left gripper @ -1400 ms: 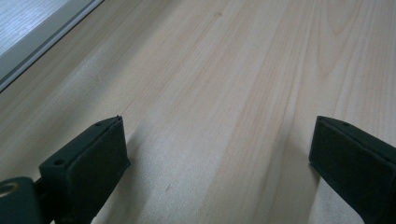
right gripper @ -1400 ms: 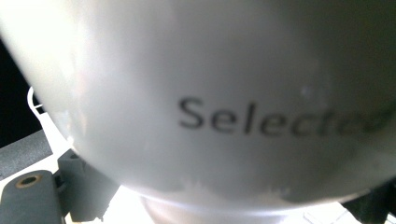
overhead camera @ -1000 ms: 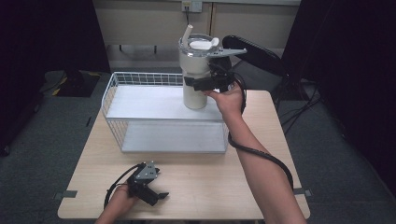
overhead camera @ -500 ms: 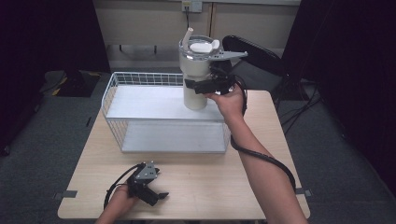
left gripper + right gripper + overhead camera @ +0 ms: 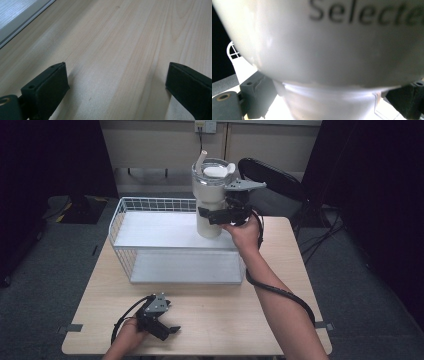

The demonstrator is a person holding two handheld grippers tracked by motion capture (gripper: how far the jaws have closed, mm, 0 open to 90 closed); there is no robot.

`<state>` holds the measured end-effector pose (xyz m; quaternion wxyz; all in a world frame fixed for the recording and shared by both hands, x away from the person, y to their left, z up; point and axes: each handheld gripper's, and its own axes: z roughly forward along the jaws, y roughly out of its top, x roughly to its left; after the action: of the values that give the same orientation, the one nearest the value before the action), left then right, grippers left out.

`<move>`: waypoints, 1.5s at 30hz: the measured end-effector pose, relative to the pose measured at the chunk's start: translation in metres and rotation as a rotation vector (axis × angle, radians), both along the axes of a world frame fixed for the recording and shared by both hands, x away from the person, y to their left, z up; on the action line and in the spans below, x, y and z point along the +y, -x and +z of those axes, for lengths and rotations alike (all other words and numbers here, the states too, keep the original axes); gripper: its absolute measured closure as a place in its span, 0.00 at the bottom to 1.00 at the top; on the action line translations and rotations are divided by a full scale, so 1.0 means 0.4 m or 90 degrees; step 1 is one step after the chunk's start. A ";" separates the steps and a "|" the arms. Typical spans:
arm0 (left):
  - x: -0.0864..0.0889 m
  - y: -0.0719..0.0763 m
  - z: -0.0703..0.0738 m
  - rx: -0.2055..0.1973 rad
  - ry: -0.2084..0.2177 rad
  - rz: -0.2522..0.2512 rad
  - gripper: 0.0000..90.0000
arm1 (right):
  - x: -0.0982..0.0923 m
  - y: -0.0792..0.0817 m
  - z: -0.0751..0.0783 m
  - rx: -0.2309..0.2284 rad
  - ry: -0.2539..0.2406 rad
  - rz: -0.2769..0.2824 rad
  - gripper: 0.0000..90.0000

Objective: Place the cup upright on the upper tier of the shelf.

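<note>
One white tumbler, upright, with one clear lid and one straw; held in the air above the far right corner of one white wire basket. Partial dark lettering on its wall: "Selecte". Right claw clamped on the tumbler's lower body from 3 o'clock. One wooden counter. Left claw, jaws apart and holding nothing, at the counter's 7 o'clock.
</note>
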<state>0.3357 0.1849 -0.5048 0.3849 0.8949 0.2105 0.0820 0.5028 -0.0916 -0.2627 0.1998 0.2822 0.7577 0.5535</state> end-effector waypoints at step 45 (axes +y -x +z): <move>0.000 0.001 0.000 0.000 0.001 0.003 0.04 | -0.104 0.149 -0.006 0.031 0.057 0.035 0.10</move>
<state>0.3352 0.1851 -0.5049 0.3854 0.8941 0.2125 0.0829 0.4431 -0.1333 -0.2652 0.1788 0.2653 0.7938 0.5172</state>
